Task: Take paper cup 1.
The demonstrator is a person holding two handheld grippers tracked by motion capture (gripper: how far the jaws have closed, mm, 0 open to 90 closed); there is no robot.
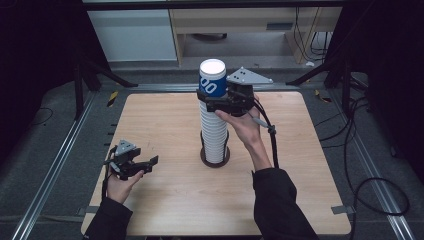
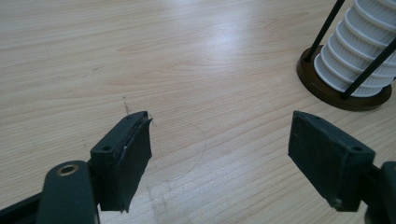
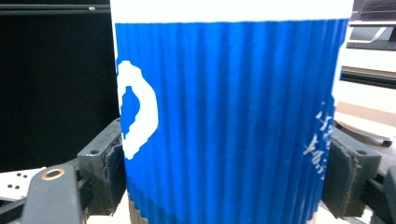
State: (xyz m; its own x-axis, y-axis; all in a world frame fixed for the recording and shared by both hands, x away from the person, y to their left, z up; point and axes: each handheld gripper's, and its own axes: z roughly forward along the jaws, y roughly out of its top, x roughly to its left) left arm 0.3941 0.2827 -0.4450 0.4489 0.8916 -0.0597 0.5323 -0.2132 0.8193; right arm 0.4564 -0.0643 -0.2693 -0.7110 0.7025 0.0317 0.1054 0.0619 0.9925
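Note:
A blue ribbed paper cup with white print tops a tall stack of white cups, which stands in a round dark holder with thin black rods at mid-table. My right gripper reaches in from the right. In the right gripper view its pads press on both sides of the blue cup. Low at the table's front left, my left gripper is open with only bare wood between its jaws. The white stack and holder base lie to its upper right.
The wooden table is ringed by metal rails and black frame legs. Cables trail over the floor at the right. A faint pencil circle is drawn on the wood under the left gripper.

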